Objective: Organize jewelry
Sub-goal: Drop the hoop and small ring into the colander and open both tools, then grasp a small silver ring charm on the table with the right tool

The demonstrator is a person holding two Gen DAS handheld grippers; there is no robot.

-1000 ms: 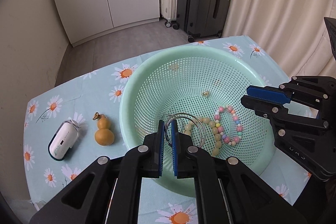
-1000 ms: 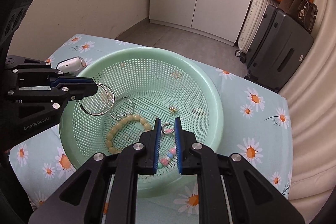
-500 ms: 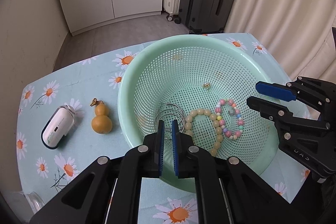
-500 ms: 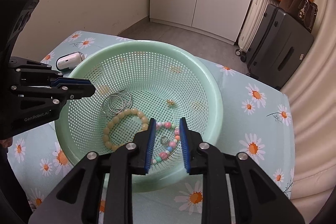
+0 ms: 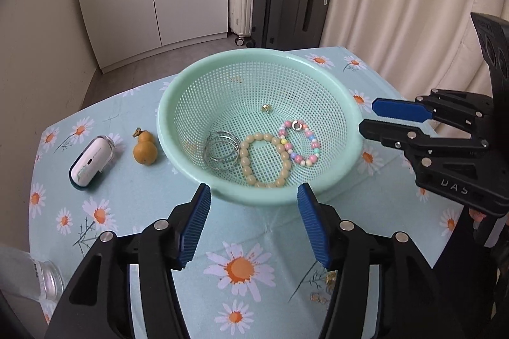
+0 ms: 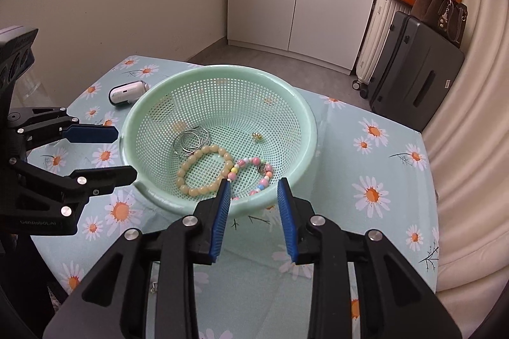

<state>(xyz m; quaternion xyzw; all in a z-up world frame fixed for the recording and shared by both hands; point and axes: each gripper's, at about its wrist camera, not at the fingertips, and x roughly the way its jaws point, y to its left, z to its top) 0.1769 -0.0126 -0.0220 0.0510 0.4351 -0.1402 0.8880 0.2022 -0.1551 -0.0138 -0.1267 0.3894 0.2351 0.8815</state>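
Both grippers are showing matte black plastic frames with angled struts, studded with round silver screws. The left gripper (image 5: 254,223) and right gripper (image 6: 254,219) are each wearing ribbed blue pads along the inner faces of their jaws. White lettering "GenRoboLAI" is showing on the left gripper's side

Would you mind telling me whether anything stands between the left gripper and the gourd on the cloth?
Nothing visible does: the gourd lies on open cloth left of the basket, ahead-left of the open left gripper.
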